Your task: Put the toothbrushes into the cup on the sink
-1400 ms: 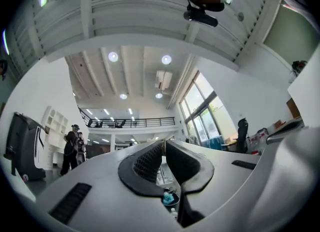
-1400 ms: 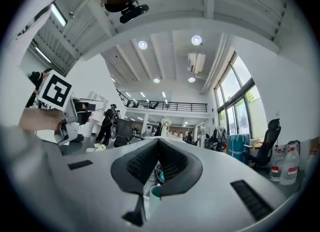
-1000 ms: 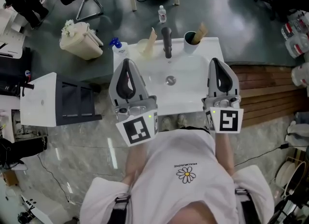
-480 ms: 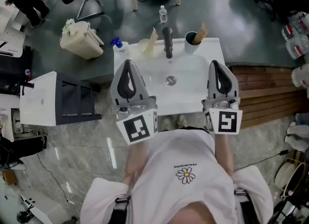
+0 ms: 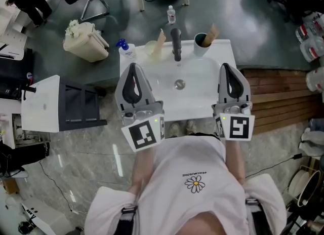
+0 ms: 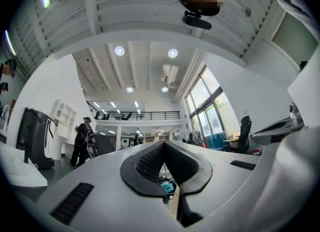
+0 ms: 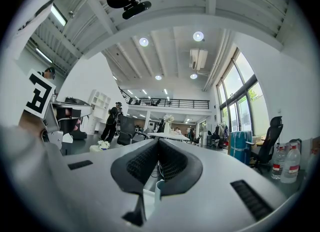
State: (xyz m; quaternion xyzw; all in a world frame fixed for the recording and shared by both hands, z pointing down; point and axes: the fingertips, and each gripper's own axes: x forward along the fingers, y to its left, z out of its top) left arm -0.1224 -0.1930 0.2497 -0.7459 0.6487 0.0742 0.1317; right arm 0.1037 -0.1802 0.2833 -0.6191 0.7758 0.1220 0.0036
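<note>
As left gripper (image 5: 132, 68) hangs closed, right gripper (image 5: 226, 67) closed

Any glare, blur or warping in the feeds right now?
Head view: sharp, even light, mild glare on the floor; sink reads clearly. Both gripper views: heavy fisheye, black corners, bright ceiling lamps, near jaws slightly soft.
</note>
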